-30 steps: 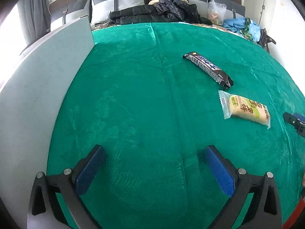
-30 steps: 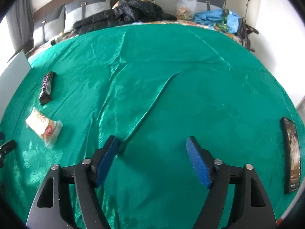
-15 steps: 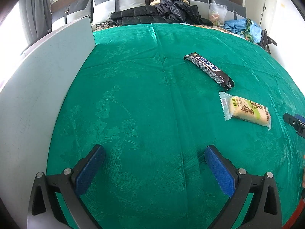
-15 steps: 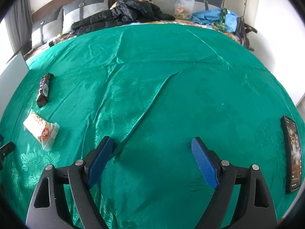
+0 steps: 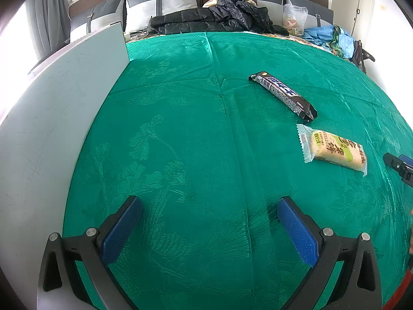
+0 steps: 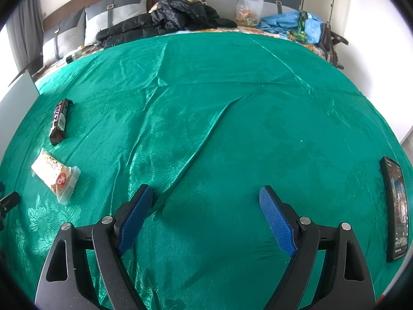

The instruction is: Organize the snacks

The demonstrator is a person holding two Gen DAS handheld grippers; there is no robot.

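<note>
Pre-grasp stage: left gripper (image 5: 209, 222) and right gripper (image 6: 204, 211) both spread wide, nothing between pads. Dark foil-wrapped chocolate bar (image 5: 282, 95) and clear-wrapped beige cake snack (image 5: 334, 147) lie near each other on green patterned cloth (image 5: 180, 129), untouched. Next, prob: reach over a snack, align w/ its short axis.

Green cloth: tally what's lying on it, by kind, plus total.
Snack packs: 2, dark chocolate bar and pale wrapped cake
Phones: 1, phone
Total: 3
Both grippers open, empty: left gripper, right gripper.
</note>
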